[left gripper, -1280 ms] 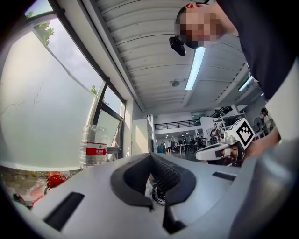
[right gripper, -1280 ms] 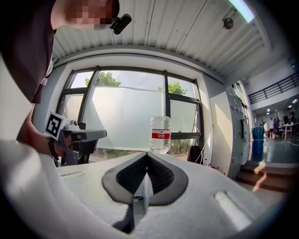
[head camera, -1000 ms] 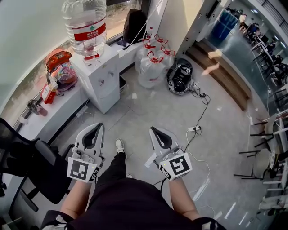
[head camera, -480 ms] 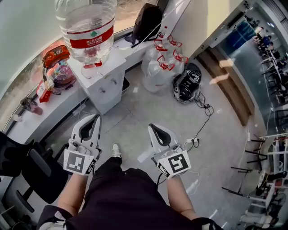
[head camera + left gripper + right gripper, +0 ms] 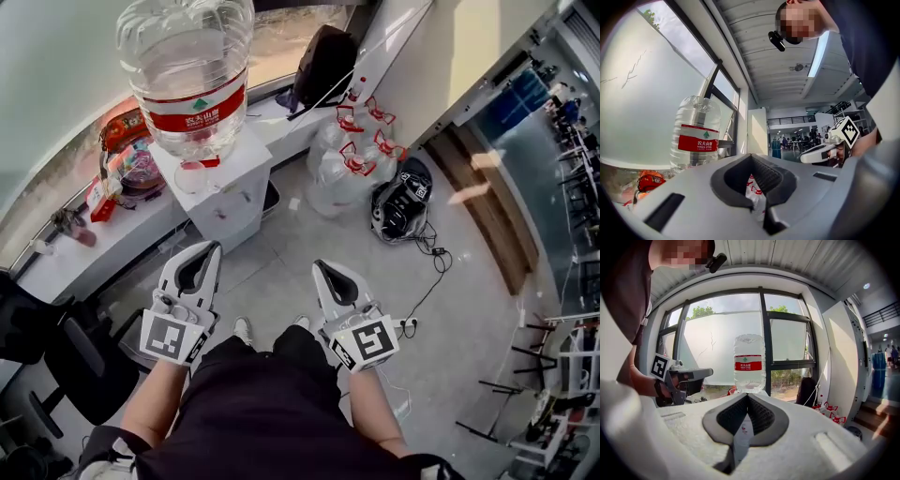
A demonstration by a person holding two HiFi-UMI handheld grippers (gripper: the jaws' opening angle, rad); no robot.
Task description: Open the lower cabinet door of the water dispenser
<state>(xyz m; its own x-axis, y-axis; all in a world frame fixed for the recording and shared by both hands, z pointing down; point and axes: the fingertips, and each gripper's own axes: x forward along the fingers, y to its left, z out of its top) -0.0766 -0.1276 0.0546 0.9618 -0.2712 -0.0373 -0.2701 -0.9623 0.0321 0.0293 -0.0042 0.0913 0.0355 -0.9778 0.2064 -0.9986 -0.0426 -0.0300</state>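
The white water dispenser (image 5: 230, 199) stands against the window ledge with a big clear bottle (image 5: 190, 75) bearing a red label on top. Its lower front (image 5: 246, 225) shows only steeply foreshortened from above. My left gripper (image 5: 208, 249) and right gripper (image 5: 321, 268) are held side by side in front of it, a short way back, both shut and empty. In the left gripper view the shut tips (image 5: 751, 157) point past the bottle (image 5: 696, 136). In the right gripper view the shut tips (image 5: 747, 395) aim at the bottle (image 5: 749, 364); the dispenser's cabinet is hidden behind the jaws.
Several spare water bottles (image 5: 352, 159) with red handles stand right of the dispenser, beside a black helmet (image 5: 401, 206) and floor cables with a power strip (image 5: 408, 323). A black office chair (image 5: 56, 356) is at my left. A backpack (image 5: 323, 56) and colourful bags (image 5: 131, 155) sit on the ledge.
The person has walked forward: both grippers have come closer to the dispenser, which now looms larger and nearer. Both pairs of jaws stay shut.
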